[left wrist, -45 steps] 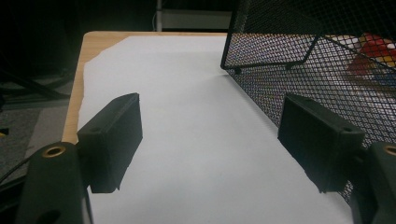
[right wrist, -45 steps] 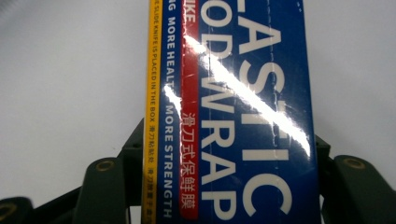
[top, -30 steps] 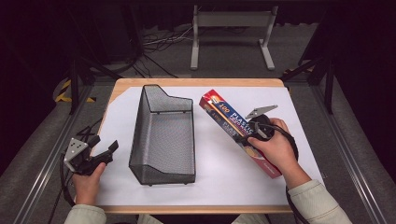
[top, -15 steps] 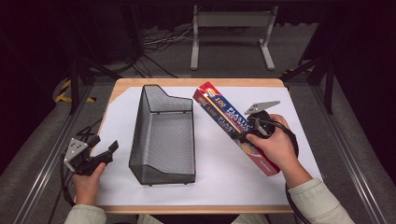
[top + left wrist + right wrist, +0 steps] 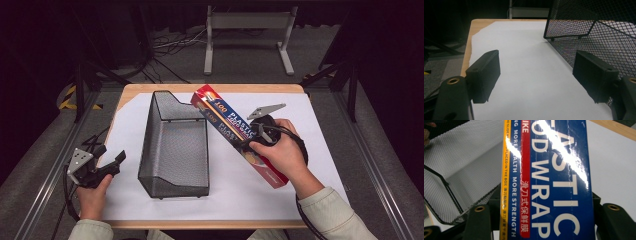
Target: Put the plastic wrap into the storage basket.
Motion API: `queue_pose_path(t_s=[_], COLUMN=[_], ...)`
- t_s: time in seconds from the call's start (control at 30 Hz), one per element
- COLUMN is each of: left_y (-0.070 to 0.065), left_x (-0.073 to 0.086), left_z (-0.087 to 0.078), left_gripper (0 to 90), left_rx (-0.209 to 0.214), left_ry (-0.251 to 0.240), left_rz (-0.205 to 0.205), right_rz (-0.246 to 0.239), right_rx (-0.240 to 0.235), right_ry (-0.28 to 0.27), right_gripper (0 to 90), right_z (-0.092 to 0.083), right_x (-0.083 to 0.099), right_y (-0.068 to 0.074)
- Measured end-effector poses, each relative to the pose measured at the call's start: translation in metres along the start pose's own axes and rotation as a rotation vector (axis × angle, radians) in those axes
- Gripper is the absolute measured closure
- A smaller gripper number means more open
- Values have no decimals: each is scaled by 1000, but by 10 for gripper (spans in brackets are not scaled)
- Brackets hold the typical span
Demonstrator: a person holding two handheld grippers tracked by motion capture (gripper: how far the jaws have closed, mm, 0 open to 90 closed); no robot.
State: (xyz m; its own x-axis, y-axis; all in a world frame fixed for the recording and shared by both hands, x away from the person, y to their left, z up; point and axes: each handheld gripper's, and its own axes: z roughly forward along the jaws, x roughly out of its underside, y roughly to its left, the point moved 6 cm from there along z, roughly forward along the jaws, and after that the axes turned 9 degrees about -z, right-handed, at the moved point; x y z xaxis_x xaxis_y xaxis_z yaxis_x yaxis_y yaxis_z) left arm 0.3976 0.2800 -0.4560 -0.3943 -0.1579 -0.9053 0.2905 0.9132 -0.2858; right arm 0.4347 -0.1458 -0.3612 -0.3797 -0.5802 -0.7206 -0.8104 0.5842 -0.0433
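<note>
A long blue and red plastic wrap box point(image 5: 232, 125) hangs tilted above the white sheet, its far end close over the right rim of the black mesh basket point(image 5: 175, 145). My right gripper point(image 5: 252, 141) is shut on the box near its middle; in the right gripper view the box point(image 5: 546, 182) sits between both jaws, with the basket point(image 5: 461, 165) at the left. My left gripper point(image 5: 112, 162) rests open at the table's left edge, its jaws wide apart over the white sheet point(image 5: 529, 75), the basket's mesh wall point(image 5: 604, 47) just to its right.
A white sheet point(image 5: 320, 145) covers most of the wooden table point(image 5: 135, 90). A grey metal stand point(image 5: 247, 30) and cables lie on the floor beyond the table. Metal rails run along both sides.
My right gripper has lifted the box and carried it left toward the basket, so its far end now reaches the basket's right rim. The left gripper has stayed put.
</note>
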Motion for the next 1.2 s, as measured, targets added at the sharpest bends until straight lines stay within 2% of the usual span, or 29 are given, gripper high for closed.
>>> queue_pose_path(t_s=[0.47,0.6,0.8,1.0,1.13,1.2], left_y=[2,2,2,3,3,3], left_x=[0,0,-1,-2,-1,-1], left_z=[0,-1,-1,-2,-2,-2], left_gripper=[228,228,228,228,228,228], left_rx=[-3,-3,-6,-7,-7,-7], left_ry=[0,1,1,-2,0,-1], left_rz=[5,5,4,6,6,6], right_rz=[-58,-53,-45,-11,-6,11], right_rx=[-36,-43,-55,-41,-33,-29], right_ry=[9,0,16,34,37,43], right_gripper=[403,404,404,404,404,404], right_z=[11,15,26,42,47,49], right_x=[-37,-46,-55,-61,-65,-67], right_y=[29,36,47,53,56,58])
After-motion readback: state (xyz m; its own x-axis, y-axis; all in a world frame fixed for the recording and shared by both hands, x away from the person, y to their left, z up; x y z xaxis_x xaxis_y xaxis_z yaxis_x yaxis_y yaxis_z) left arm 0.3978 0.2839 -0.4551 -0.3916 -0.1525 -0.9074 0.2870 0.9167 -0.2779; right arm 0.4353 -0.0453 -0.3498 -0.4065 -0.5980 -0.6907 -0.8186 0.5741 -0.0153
